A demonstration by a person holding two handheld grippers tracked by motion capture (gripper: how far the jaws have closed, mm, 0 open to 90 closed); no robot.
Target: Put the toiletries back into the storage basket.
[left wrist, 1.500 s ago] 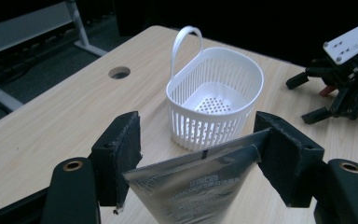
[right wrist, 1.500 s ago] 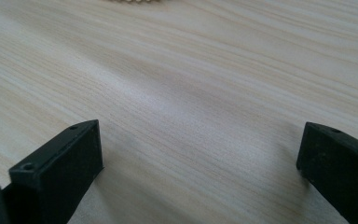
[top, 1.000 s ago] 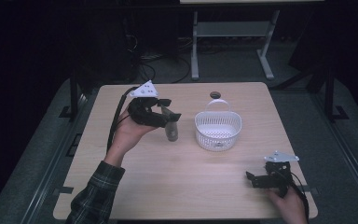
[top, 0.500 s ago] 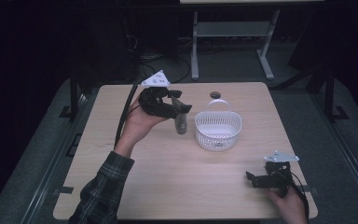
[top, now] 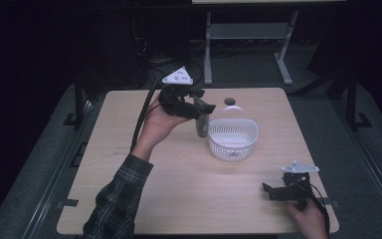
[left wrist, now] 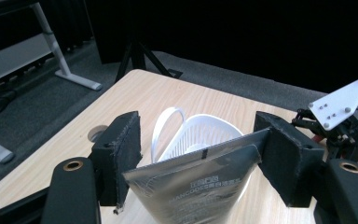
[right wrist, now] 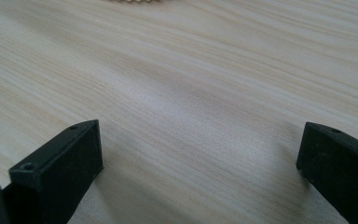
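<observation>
Left gripper (top: 205, 110): sits upper centre-left of the high view, held up off the table (top: 129, 199), jaws clamped on a tube (top: 202, 125). In the left gripper view the tube (left wrist: 200, 179) fills the lower centre betw. both pads. Right pad presses the tube's edge; left pad meets the opposite edge near its lower corner.

Tube appearance: flat, soft-walled, silver-grey w/ metallic sheen; wide crimped end runs slantwise across the jaw gap, higher at the right. Small black mark near that seam. Pale printed lettering lower on the body, too small to read reliably. In the high view it hangs dark and narrow below the jaws, just left of the basket (top: 232, 139) rim, at approx. the basket's upper-left edge.

Basket: white, perforated wall, thin loop handle, standing centre-right on the table. In the left gripper view it (left wrist: 200, 133) lies directly behind the tube.

Right gripper (top: 267, 189): lower right of the high view, low over the wood. Jaws spread wide in the right gripper view, nothing betw. them except bare tabletop (right wrist: 191, 93).
</observation>
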